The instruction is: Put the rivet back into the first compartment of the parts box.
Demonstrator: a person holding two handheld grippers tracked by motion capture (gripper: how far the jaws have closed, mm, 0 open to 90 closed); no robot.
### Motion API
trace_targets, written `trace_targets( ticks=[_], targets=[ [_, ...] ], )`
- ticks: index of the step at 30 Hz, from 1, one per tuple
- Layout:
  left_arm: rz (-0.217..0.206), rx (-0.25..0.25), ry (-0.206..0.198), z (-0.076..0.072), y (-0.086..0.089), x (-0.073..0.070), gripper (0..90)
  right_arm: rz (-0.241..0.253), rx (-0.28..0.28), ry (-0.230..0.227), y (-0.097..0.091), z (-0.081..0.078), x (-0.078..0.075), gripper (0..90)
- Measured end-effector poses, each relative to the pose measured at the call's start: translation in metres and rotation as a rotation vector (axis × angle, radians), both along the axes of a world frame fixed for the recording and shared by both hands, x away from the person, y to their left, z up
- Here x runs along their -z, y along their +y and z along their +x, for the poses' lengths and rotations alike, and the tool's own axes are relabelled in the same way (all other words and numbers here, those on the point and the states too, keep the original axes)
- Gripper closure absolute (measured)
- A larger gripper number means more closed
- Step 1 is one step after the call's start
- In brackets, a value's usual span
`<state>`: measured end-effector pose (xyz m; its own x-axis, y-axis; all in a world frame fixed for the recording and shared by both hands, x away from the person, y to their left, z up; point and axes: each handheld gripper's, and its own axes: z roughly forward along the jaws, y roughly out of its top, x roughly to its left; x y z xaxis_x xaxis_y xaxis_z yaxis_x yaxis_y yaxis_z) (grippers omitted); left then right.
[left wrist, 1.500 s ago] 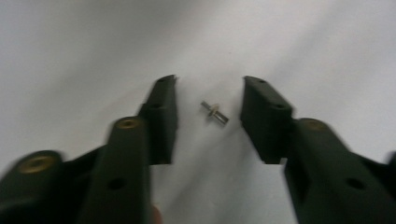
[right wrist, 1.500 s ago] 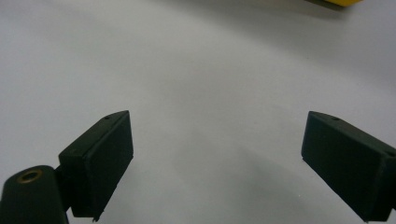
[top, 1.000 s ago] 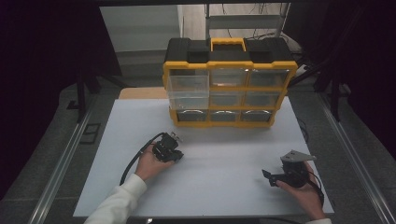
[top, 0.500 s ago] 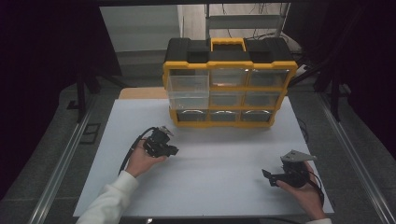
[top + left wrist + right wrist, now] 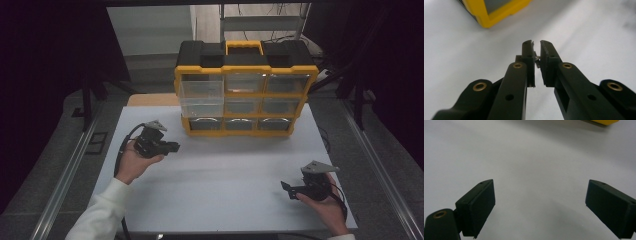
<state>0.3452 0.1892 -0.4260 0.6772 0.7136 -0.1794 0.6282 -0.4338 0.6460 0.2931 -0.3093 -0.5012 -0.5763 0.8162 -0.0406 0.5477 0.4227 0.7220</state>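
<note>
organizer (image 5: pixel 245 87) beyond closed left hand-held gripper (image 5: pixel 172 147); right hand-held gripper (image 5: pixel 286 189) wide open over table (image 5: pixel 230 190)

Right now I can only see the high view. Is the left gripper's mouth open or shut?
Observer: Shut. In the left gripper view, the left gripper has its jaws almost together, with just a thin slit.
Operator: And the other one?
Observer: The right gripper is wide open, with only bare white table between its jaws.
Operator: What's in front of the left one?
Observer: A corner of the yellow box, off to the upper left of its jaws.
</note>
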Motion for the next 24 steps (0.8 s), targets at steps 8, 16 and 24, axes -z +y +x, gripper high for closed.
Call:
trace_targets(
  ticks=[8,16,24],
  targets=[
    [-0.05,-0.015,-0.034,-0.002,0.015,-0.029,83.2,0.002,0.002,-0.005,0.0,0.0,-0.001,9.4],
    [-0.1,-0.028,-0.079,-0.006,0.028,-0.059,83.2,0.007,0.003,-0.006,-0.001,0.0,-0.001,9.4],
    [-0.103,-0.028,-0.111,-0.007,0.033,-0.084,83.2,0.045,0.001,-0.004,-0.001,0.0,-0.003,9.3]
  ],
)
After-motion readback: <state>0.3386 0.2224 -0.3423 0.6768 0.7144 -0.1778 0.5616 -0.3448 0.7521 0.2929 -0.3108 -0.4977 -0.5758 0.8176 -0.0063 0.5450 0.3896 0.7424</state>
